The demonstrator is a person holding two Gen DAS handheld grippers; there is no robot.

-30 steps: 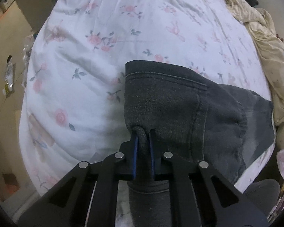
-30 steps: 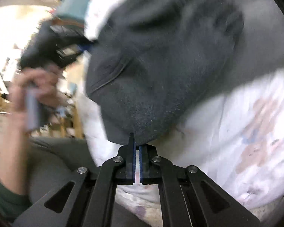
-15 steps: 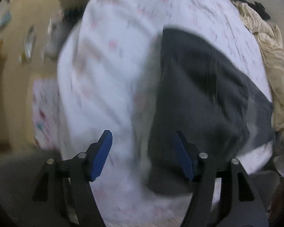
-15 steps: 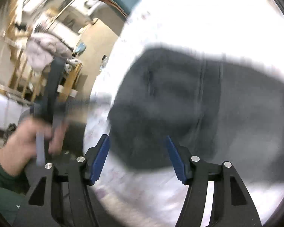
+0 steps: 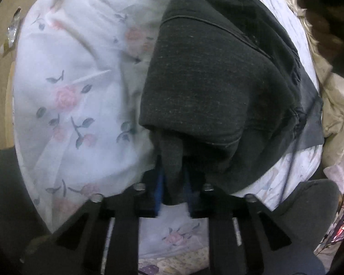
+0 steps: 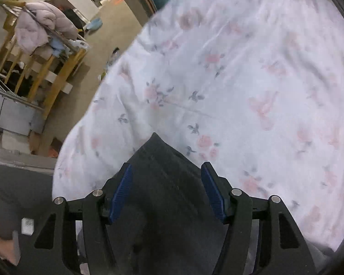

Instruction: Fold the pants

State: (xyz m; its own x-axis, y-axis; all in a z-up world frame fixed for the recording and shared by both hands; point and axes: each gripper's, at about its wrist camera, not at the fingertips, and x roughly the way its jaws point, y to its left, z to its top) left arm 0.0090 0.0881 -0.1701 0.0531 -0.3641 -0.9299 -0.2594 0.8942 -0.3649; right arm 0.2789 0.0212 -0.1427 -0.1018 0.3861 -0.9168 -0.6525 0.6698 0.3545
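Pants (image 5: 208, 80) pinched in left gripper (image 5: 173, 183) jaws; right gripper (image 6: 166, 190) jaws wide, gripping nothing, rt-wrist view only.

- A bed (image 5: 64, 119) carries everything; it is covered with a white sheet (image 6: 252, 73) printed with pink roses and grey-green leaves, rumpled into soft creases.
- Dark grey pants (image 5: 208, 87) lie folded directly on the sheet, near the bed's right edge in the left wrist view.
- A crumpled cream cloth (image 5: 337, 105) lies at that same right edge, just beside the pants.
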